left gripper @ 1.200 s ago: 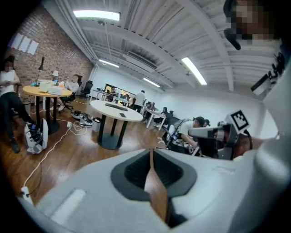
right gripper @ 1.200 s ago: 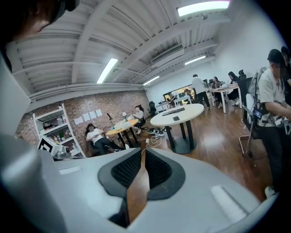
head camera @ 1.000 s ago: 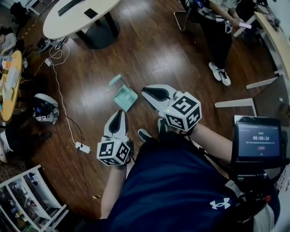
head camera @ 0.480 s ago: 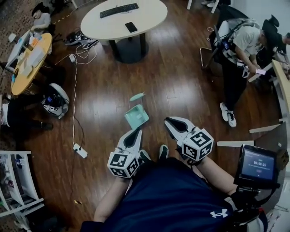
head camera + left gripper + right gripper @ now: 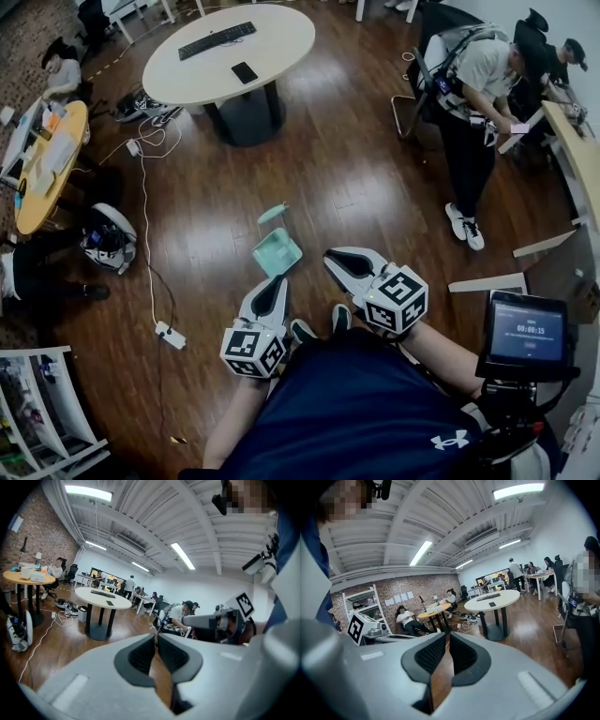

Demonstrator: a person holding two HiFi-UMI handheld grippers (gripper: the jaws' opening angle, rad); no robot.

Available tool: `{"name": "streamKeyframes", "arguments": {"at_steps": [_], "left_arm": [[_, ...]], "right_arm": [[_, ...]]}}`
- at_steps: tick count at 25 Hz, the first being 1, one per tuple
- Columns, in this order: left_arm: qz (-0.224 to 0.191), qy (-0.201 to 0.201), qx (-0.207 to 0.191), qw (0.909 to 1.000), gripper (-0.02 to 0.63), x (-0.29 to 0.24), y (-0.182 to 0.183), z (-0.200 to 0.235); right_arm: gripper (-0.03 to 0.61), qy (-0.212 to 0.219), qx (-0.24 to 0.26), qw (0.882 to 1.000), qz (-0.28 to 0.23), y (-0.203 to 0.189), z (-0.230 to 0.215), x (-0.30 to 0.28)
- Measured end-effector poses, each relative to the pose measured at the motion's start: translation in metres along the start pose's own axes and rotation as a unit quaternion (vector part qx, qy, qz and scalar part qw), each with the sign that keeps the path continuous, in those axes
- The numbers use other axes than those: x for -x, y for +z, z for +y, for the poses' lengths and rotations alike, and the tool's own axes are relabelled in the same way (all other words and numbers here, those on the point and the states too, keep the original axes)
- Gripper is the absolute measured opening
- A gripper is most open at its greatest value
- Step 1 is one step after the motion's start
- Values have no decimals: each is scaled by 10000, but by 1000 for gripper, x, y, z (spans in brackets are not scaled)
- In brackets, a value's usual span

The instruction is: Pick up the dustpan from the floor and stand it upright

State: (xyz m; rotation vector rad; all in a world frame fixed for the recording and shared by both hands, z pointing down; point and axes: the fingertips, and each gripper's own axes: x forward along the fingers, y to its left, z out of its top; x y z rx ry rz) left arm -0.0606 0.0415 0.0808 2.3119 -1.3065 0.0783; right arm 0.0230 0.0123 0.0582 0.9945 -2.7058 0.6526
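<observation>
Dustpan (image 5: pixel 277 250): mint-green plastic, square tray with slim handle, lay flat on the glossy wood floor (image 5: pixel 356 187), bare boards along every edge. Your left gripper (image 5: pixel 278 280) and right gripper (image 5: pixel 329 256), white shells with ribbed black pads, were closed on nothing, near it but apart.

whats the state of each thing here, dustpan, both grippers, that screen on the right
dustpan: lying on the floor, not upright, nothing touching it
left gripper: shut, nothing between the jaws
right gripper: shut, nothing between the jaws
screen: lit
</observation>
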Motion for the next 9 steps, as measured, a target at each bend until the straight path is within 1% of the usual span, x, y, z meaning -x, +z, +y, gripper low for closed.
{"name": "streamKeyframes", "arguments": {"at_steps": [9], "left_arm": [[227,-102,9,9997,23,-12,-16,-4]], "right_arm": [[34,-224,-100,9997,86,-15,-16,7]]}}
